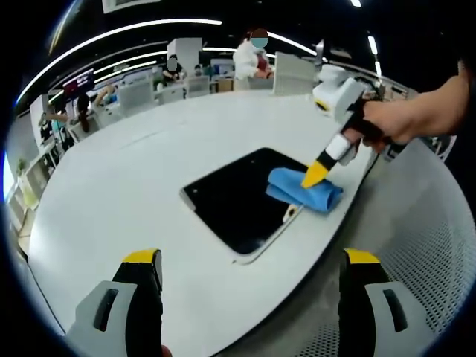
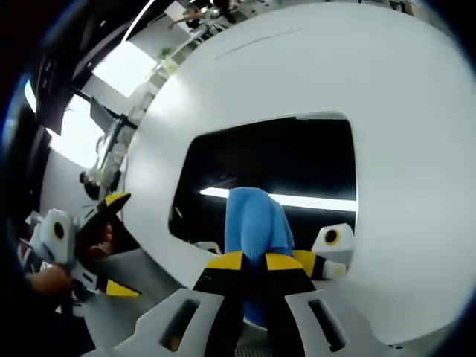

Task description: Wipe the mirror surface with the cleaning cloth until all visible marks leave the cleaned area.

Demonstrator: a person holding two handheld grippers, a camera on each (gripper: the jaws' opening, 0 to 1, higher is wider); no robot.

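Observation:
The mirror [image 1: 230,201] is a dark rectangular slab lying flat on the white table [image 1: 134,171], close to its curved edge. A blue cleaning cloth [image 1: 306,190] rests on the mirror's right corner. My right gripper [image 1: 315,175] comes in from the right in a hand, its yellow tips pressed down on the cloth. In the right gripper view its jaws stand close together, and the gripper [image 2: 255,262] pinches the cloth [image 2: 256,216] over the mirror [image 2: 275,160]. My left gripper [image 1: 251,257] hovers open in front of the mirror, holding nothing; from the other side it [image 2: 111,245] shows at the left.
The table edge [image 1: 327,245] curves just past the mirror, with a grey perforated surface [image 1: 435,245] beyond it. People sit and stand at desks [image 1: 178,82] far behind. The mirror reflects a ceiling light [image 2: 312,201] and the gripper.

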